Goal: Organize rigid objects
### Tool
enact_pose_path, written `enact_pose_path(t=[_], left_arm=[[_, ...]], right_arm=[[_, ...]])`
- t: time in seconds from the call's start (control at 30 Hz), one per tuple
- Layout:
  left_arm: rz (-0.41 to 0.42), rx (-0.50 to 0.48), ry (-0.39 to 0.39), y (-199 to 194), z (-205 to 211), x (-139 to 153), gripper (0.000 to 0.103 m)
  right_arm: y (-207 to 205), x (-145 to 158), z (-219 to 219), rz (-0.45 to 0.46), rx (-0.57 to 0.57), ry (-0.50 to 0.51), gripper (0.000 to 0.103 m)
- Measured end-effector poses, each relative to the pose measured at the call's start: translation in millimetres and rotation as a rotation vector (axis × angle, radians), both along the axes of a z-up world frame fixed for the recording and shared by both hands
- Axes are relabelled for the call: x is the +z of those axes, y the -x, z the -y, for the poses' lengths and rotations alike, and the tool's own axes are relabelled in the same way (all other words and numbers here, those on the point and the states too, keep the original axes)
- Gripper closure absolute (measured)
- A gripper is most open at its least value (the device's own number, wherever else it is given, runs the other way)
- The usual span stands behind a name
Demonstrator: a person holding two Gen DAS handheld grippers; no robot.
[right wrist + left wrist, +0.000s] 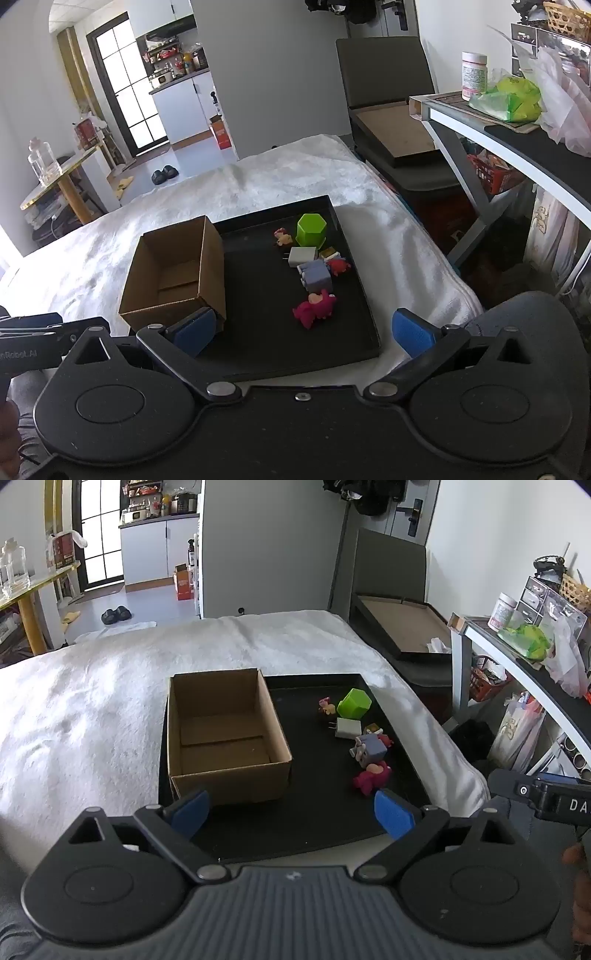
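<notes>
Your left tongs (291, 814) are spread wide with nothing between the blue pads (392, 814), held level over the near edge of the black tray (314, 823) and aimed straight across it. One pad sits in front of the near wall of the cardboard box (225, 738), the other in front of the pink toy (371, 777), and neither touches anything.

Your right tongs (304, 332) are just as wide apart and just as empty, and they are tilted a little, looking down on the tray from its right-hand side. Their left pad (194, 332) covers the box's near corner in that view; whether it touches the cardboard cannot be told. Beyond the right edge of the left camera's view you can see the body of the right tool, with a bit of your hand beside it.

The box stands upright and open on the left part of the tray. The toys lie in a loose line on the right part: a green cup (311, 230) farthest away, a small pink-and-yellow figure (282, 236) just beside it, then a white plug (302, 256), a grey block (317, 278) with a small red toy (338, 266) against it, and the pink toy nearest you. The tray rests on a white blanket (92, 701).
</notes>
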State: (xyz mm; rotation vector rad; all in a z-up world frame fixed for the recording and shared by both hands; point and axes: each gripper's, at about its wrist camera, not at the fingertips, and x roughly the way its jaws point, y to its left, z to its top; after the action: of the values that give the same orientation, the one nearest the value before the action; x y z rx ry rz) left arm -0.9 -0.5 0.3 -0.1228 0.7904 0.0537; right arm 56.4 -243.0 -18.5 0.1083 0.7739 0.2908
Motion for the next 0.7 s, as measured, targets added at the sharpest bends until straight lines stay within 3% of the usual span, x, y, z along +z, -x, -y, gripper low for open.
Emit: enact_pose_path(t=[0.7], left_arm=[[-0.022,0.002,0.006,-0.6,-3.4,-5.6,0.007]], right_arm=[[0.9,-0.1,-1.4,0.006,0.005,0.012,0.0]])
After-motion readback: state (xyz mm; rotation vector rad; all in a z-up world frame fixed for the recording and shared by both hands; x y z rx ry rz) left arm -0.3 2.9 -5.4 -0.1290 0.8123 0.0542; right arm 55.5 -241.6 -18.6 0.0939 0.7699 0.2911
